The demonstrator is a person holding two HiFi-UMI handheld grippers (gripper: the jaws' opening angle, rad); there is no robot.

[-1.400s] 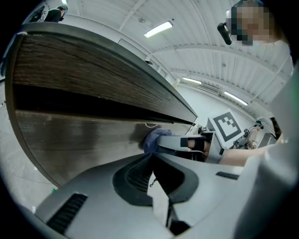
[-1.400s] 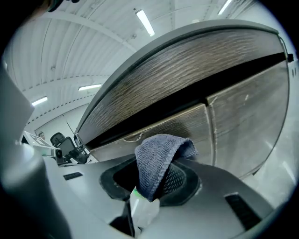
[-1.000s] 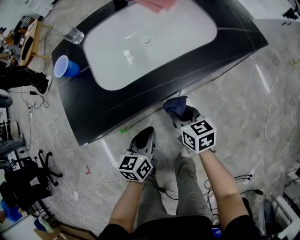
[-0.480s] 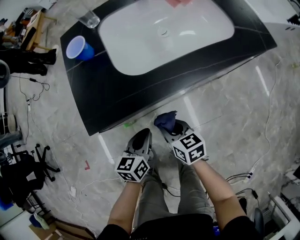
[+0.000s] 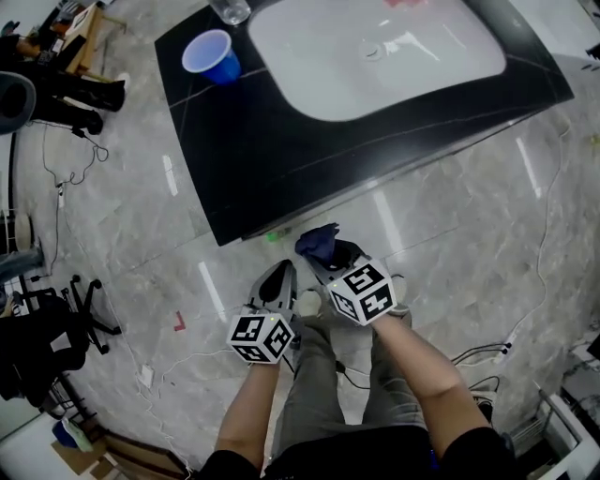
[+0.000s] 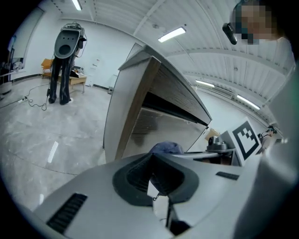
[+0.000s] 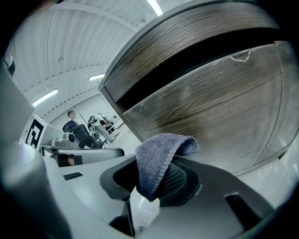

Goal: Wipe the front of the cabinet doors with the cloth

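Note:
The dark blue cloth [image 5: 317, 242] is pinched in my right gripper [image 5: 328, 255], which is shut on it just below the front edge of the black countertop [image 5: 281, 150]. In the right gripper view the cloth [image 7: 156, 158] folds over the jaws, close to the wood-grain cabinet door [image 7: 219, 112]; whether it touches is unclear. My left gripper [image 5: 279, 279] hangs beside it to the left, shut with nothing in it. In the left gripper view the cabinet [image 6: 154, 116] stands ahead, and the cloth [image 6: 166, 148] peeks over the jaws.
A white sink [image 5: 375, 56] is set in the countertop, with a blue cup [image 5: 211, 54] and a clear glass [image 5: 230, 7] at its left end. Cables [image 5: 66, 178] and an office chair [image 5: 56, 328] lie on the marble floor to the left. My legs are below the grippers.
The view has shifted so the counter sits higher and further right. My right gripper has carried the cloth leftward along the cabinet front, and the left gripper stayed beside it.

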